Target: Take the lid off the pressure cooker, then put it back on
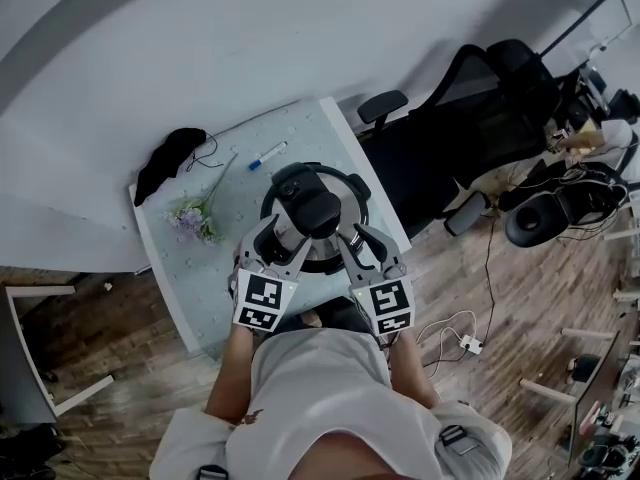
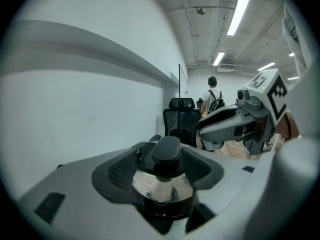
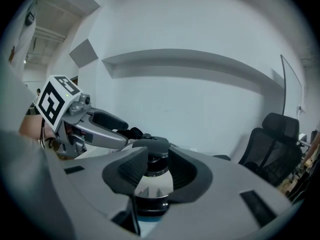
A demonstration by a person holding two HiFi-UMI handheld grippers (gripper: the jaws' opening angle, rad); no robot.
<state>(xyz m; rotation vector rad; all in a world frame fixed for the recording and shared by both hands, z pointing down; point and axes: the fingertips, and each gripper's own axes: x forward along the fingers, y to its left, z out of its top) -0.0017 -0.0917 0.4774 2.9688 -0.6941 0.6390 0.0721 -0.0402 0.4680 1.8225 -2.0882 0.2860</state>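
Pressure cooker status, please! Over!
Left claw and right claw open, empty, at the near rim. Lid on the pressure cooker. Pen, flowers well clear. Over.

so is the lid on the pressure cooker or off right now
On. In the head view the lid sits flat over the pressure cooker, its black handle on top, and no open pot mouth shows.

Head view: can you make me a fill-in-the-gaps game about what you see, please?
1. The cooker stands on the ___.
2. The pen has a ___ cap.
3. In this view the flowers lie to the cooker's ___.
Missing words: table; blue; left.
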